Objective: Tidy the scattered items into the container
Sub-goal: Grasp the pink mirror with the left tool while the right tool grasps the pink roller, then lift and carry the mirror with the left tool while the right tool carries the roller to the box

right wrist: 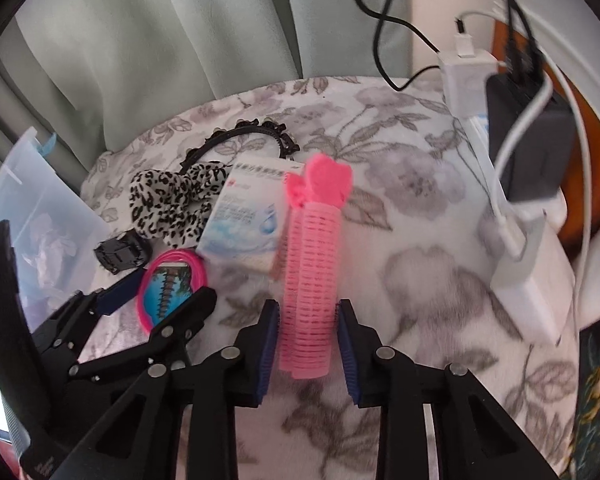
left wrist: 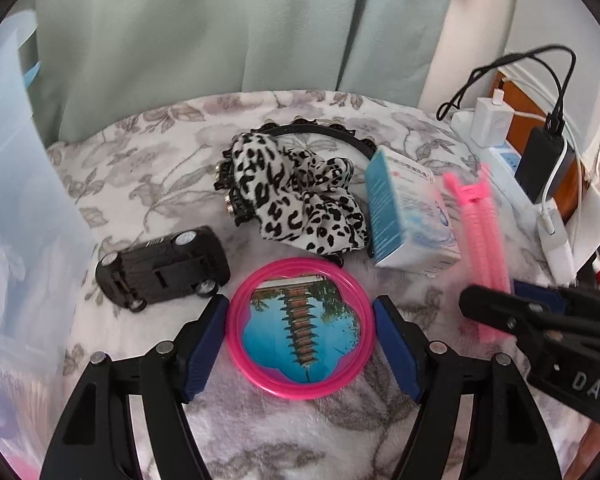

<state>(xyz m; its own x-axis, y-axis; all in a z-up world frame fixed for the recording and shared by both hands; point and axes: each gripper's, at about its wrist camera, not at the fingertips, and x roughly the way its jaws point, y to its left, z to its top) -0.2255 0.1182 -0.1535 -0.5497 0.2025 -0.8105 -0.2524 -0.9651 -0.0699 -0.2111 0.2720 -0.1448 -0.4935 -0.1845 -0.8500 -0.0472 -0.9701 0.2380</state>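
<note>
A pink-rimmed round mirror [left wrist: 300,380] lies flat on the floral blanket between the fingers of my left gripper [left wrist: 300,340], whose blue pads stand close beside its rim, open. My right gripper [right wrist: 308,340] is shut on a pair of pink hair rollers [right wrist: 312,264], blurred, pads against their sides; the same right gripper [left wrist: 496,296] shows at the right of the left wrist view. A black toy car [left wrist: 164,268], a leopard scrunchie [left wrist: 300,200], a black headband [left wrist: 320,128] and a blue-white carton [left wrist: 408,216] lie scattered. The translucent container [left wrist: 20,200] stands at the left.
A white power strip [right wrist: 528,288] with a white charger [right wrist: 464,80], a black adapter [right wrist: 528,140] and cables lies along the blanket's right edge. A pale green curtain [left wrist: 220,32] hangs behind. Bare blanket [right wrist: 420,240] shows right of the rollers.
</note>
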